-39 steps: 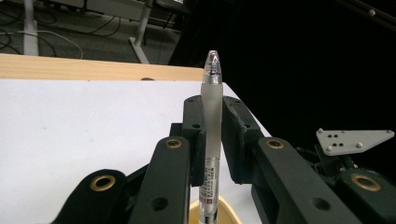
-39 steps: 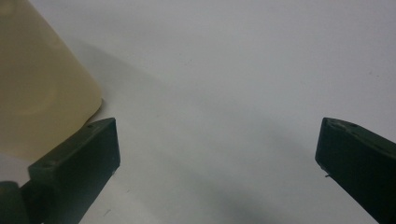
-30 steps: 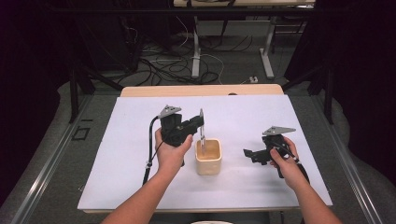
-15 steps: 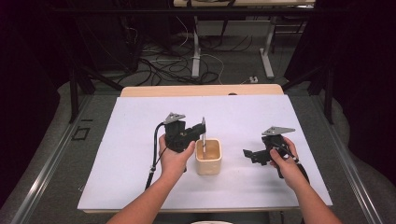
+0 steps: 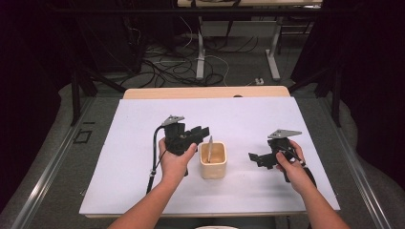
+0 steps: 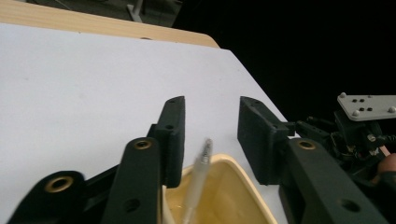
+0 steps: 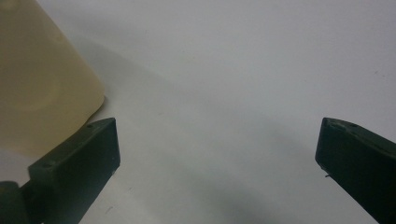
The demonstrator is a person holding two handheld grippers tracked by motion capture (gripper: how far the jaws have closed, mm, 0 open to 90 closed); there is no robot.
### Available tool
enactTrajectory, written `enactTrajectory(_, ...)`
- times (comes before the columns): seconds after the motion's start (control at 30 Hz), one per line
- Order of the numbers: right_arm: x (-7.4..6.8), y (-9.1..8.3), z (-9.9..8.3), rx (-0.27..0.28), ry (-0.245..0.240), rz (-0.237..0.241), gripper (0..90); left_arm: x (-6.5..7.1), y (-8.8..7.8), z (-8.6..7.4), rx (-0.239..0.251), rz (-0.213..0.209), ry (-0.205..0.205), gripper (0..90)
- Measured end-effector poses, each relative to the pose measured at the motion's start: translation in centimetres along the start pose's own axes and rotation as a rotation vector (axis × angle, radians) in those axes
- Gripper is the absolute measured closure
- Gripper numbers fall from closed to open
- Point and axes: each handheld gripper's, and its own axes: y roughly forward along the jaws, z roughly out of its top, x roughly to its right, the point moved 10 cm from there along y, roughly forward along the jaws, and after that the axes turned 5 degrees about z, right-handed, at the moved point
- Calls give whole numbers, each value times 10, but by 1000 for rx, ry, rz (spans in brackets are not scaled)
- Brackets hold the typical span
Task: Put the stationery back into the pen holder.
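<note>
A cream cup (image 5: 213,161) stands mid-table on the white sheet. A thin silvery pen (image 5: 209,147) stands in it, leaning on the rim. My left gripper (image 5: 203,131) hovers just left of and above the cup. Its jaws have just been opening, and the pen (image 6: 200,171) rises between them, blurred and apart from both pads. The left gripper view looks over my left gripper (image 6: 211,114) into the cup (image 6: 236,198). My right gripper (image 5: 253,158) rests right of the cup, pointing at it. In its own view my right gripper (image 7: 217,156) stands wide open with nothing between the jaws, and the cup (image 7: 42,84) is at upper left.
The white sheet (image 5: 119,157) covers most of the table; a wooden strip (image 5: 205,92) shows along its far edge. Cables and table legs lie on the floor beyond. The right hand's gripper (image 6: 359,121) shows at the right of the left gripper view.
The left gripper's jaws opened and let go of the pen, which now stands lower in the cup. The right gripper has not moved.
</note>
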Motion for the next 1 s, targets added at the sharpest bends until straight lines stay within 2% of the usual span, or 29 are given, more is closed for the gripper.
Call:
enactTrajectory(0.23,0,0,0,0,0,0,0,-19,-11,15,62,47,-16,494)
enactTrajectory(0.4,0,0,0,0,0,-1,0,-36,-18,24,89,90,-7,425)
enactTrajectory(0.57,0,0,0,0,0,-2,0,-54,-22,28,109,148,31,347)
enactTrajectory(0.67,-1,0,0,0,4,-4,0,-68,-25,28,110,206,84,314)
enactTrajectory(0.77,0,0,0,-1,4,-4,0,-79,-28,28,107,246,125,285)
enactTrajectory(0.9,1,0,0,2,-7,-11,0,-93,-34,28,107,295,158,272)
enactTrajectory(1.0,0,0,0,0,-1,-10,0,-105,-38,27,104,322,159,261)
